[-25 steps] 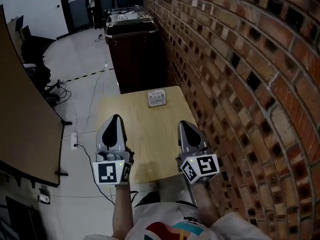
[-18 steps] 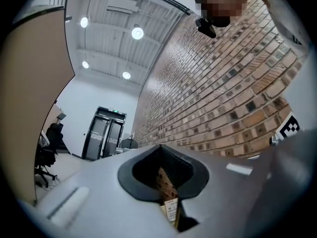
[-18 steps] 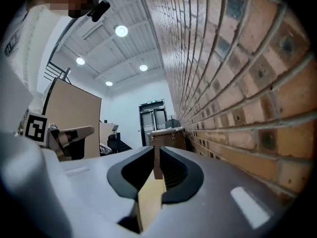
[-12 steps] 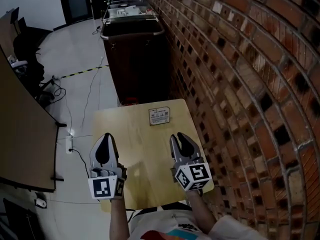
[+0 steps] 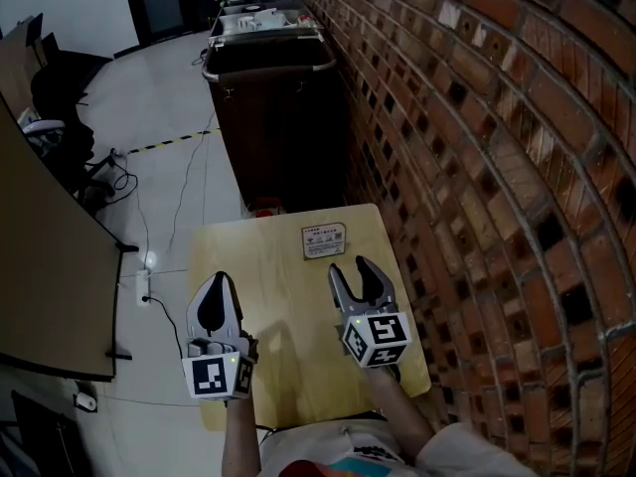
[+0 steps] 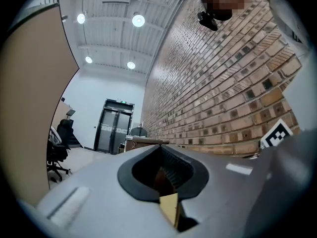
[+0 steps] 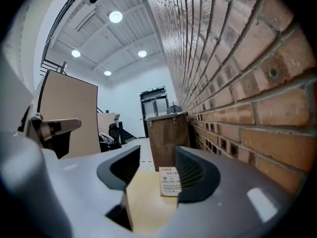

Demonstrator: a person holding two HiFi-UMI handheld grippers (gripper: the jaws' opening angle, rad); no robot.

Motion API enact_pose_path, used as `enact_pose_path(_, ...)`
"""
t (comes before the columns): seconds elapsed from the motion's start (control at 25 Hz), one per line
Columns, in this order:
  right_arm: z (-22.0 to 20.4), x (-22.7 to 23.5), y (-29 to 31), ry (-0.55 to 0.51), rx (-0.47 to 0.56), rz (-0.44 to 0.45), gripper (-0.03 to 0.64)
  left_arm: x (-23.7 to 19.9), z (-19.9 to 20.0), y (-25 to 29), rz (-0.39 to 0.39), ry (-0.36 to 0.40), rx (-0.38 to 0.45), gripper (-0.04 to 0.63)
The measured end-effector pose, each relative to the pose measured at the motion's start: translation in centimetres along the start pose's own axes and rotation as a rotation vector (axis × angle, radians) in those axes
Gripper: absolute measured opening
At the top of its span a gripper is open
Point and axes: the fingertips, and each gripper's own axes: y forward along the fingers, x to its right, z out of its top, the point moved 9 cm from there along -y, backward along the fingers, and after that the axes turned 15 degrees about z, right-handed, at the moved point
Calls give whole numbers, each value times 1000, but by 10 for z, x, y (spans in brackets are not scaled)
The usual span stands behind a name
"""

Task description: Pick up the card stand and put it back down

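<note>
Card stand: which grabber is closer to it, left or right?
Right. The right gripper sits just short of the card stand, aimed at it; its jaws have just been opening, nothing between them. The left gripper is farther back near the table's left edge.

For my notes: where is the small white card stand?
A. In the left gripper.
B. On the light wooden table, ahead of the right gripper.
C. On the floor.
B: the card stand stands on the table beyond the right gripper, whose empty jaws have just been opening.

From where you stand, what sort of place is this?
Probably an office interior: a brick wall, an office chair near a partition, and glass doors at the far end.
</note>
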Motion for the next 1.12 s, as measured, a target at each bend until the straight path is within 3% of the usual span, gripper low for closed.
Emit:
enact_pose_path(0.12, -16, 21, 45, -51, -76, -44, 486, -2, -8, 0, 2, -4, -29, 2)
enact_pose_path(0.2, -37, 35, 79, -68, -176, -64, 575, -3, -14, -1, 0, -1, -56, 2)
enact_pose_path(0.44, -87, 74, 143, 10, -339, -147, 577, -16, -32, 1, 5, 31, -120, 2)
enact_pose_path(0.64, -102, 103, 163, 55, -366, -183, 577, -25, -47, 7, 43, 22, -154, 3)
enact_pose_path(1.12, -121, 101, 177, 92, -361, -249, 577, -25, -68, 11, 59, 2, -216, 3)
